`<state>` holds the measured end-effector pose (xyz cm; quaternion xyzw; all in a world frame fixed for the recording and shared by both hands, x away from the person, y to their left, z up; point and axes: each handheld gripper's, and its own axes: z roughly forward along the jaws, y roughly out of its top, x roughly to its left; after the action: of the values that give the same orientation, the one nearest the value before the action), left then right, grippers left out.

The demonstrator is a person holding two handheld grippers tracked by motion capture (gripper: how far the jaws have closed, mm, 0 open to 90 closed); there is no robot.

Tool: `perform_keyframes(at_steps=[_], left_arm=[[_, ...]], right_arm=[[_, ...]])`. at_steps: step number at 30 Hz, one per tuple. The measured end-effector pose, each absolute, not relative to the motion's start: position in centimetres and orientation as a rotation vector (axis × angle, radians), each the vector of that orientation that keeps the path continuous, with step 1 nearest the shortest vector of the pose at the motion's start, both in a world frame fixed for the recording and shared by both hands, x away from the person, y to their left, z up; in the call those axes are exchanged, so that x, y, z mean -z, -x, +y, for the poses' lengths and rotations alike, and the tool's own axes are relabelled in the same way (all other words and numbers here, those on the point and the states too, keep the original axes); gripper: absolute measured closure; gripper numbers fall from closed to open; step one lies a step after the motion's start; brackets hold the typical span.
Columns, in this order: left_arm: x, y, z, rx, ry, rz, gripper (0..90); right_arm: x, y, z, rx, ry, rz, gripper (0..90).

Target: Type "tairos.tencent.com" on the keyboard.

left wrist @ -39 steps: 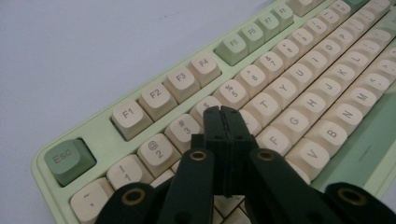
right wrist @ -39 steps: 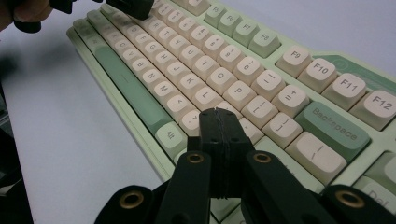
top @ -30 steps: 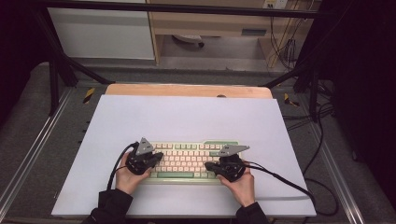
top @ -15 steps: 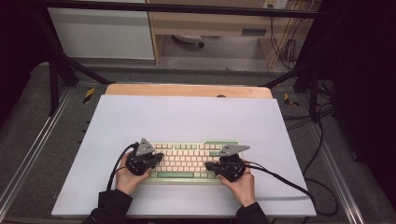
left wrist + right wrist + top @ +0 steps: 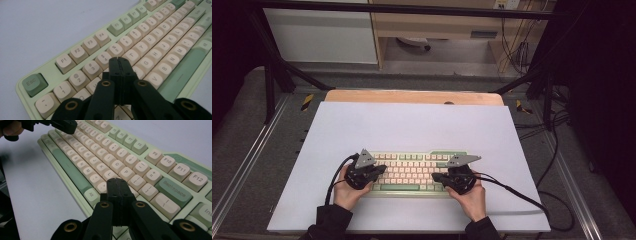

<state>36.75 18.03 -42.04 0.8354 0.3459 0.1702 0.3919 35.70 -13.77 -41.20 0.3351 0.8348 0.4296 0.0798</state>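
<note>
A pale green keyboard (image 5: 414,172) with cream keys lies on the white table near the front edge. My left gripper (image 5: 381,170) hovers over its left end, jaws pressed together and empty. In the left gripper view that gripper (image 5: 119,60) sits above the keyboard's (image 5: 155,37) letter rows near R and T. My right gripper (image 5: 435,177) is over the right end, also shut with nothing held. In the right gripper view this gripper (image 5: 116,181) is over the keyboard (image 5: 120,162) near the L and punctuation keys, and the left gripper (image 5: 62,125) shows at the top left.
The white tabletop (image 5: 412,125) stretches wide behind the keyboard, with a wooden strip (image 5: 412,96) at its far edge. Black cables (image 5: 522,195) trail from the right gripper to the table's right side. Metal frame rails run along both sides.
</note>
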Motion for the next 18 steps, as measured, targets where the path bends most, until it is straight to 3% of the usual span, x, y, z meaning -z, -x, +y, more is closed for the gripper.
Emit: perform_keyframes(at_steps=[18], left_arm=[[41.9, -35.7, 20.3, -0.433, -2.095, 0.896, 89.8]], right_arm=[[40.9, -35.5, -12.7, -1.303, -0.978, 2.507, 90.0]])
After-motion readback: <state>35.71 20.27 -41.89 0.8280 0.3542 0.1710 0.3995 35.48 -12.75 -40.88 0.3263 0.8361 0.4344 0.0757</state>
